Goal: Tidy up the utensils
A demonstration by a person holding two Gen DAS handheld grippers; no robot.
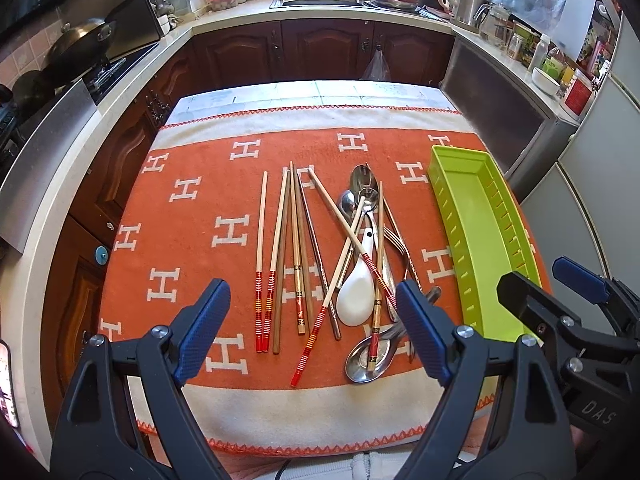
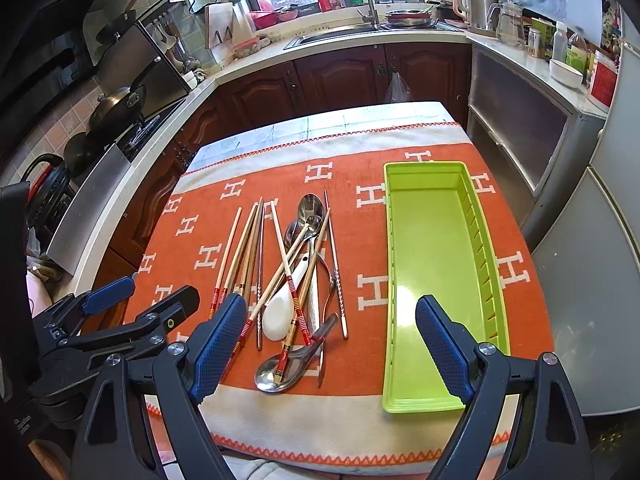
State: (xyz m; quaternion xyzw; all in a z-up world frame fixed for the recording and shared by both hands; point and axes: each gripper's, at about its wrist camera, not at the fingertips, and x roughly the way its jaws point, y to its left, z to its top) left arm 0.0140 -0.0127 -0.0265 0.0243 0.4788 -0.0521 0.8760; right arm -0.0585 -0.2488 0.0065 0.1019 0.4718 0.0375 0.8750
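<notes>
Presently the left gripper point(image 1: 310, 320) hovers with jaws spread and nothing between them, low in the frame above the heap of bamboo chopsticks, steel spoons and a white ceramic spoon point(image 1: 356, 292) on the orange patterned cloth point(image 1: 192, 240). The right gripper point(image 2: 330, 344) likewise gapes, gripping nothing, beside the lime-green plastic tray point(image 2: 430, 260) at right.

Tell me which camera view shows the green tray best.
The right wrist view. There the green tray shows whole, from far rim to near rim, with its bare floor and slotted side wall in plain sight. In the left wrist view it sits at the right edge, bent by the lens, its near end hidden behind the right gripper.
</notes>
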